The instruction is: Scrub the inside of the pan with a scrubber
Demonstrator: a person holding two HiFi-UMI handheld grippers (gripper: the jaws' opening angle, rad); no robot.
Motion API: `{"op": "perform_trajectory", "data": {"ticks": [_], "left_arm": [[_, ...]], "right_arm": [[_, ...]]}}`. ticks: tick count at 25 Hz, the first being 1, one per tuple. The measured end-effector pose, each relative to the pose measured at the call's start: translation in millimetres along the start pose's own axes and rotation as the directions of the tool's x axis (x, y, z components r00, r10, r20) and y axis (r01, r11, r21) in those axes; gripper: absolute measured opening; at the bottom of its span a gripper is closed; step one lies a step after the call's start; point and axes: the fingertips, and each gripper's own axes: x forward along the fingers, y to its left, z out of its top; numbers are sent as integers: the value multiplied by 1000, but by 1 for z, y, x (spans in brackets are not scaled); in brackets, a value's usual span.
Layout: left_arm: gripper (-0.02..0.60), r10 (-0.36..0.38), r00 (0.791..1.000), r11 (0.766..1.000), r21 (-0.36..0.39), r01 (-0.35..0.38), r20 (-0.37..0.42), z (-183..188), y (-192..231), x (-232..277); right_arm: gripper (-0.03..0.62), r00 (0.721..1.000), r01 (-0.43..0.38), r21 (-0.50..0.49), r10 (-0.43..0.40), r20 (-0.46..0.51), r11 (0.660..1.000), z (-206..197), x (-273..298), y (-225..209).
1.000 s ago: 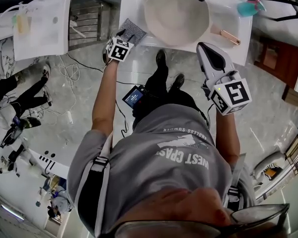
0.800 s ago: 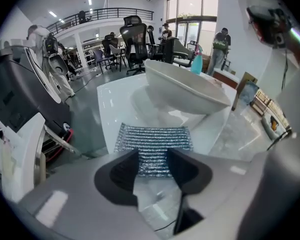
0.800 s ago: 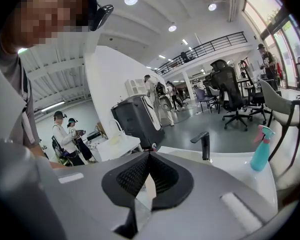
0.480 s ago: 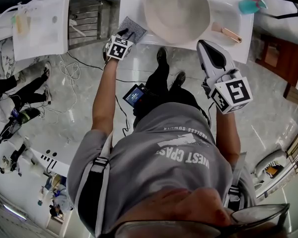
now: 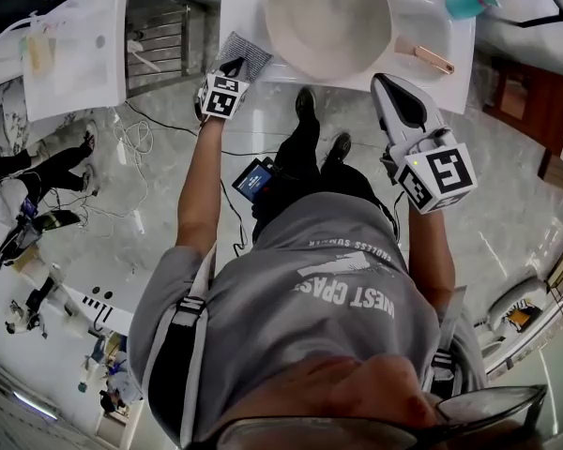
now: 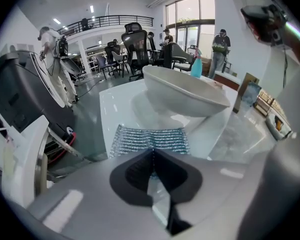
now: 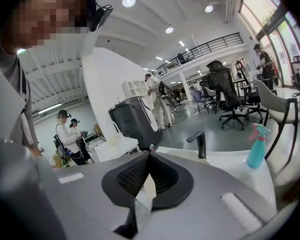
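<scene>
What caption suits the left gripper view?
Left tool pinches the near edge of the mesh scrubber; white pan behind on the counter.

The person wears a grey short-sleeved T-shirt point(image 5: 328, 251) with white lettering, black trousers point(image 5: 305, 172), black shoes point(image 5: 305, 109) and glasses point(image 5: 469, 420). Black straps point(image 5: 190, 307) cross the shoulders. The left tongs point(image 6: 151, 153) and right tongs point(image 7: 149, 156) have grey shells, black ribbed pads point(image 6: 135, 172) and white cubes point(image 5: 223, 97) with black square markers.

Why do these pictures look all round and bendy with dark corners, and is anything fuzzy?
Left gripper view: a wide lens bends the counter and darkens the corners; the scrubber glints sharp, while the left hand-held gripper looks fuzzy close to the lens. Right gripper view: same bending, and ceiling lamps flare white. Head view: the floor curves round the edges.
</scene>
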Motion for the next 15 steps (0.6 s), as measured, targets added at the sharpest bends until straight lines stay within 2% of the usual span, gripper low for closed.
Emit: {"op": "perform_trajectory", "data": {"ticks": [3, 10, 13, 15], "left_arm": [[4, 6, 1000, 1000, -22, -6, 4, 1, 0, -4], [4, 32, 998, 999, -10, -32, 54, 27, -4, -36], [5, 54, 992, 998, 17, -56, 115, 55, -2, -57], [5, 65, 988, 995, 62, -74, 143, 76, -1, -69]], "right_arm": [[3, 1000, 6, 4, -6, 3, 1000, -1, -3, -2], [2, 999, 23, 26, -23, 25, 999, -2, -14, -11], [2, 999, 33, 42, -35, 38, 999, -5, -18, -14], [2, 998, 44, 54, -46, 49, 998, -6, -22, -16]]}}
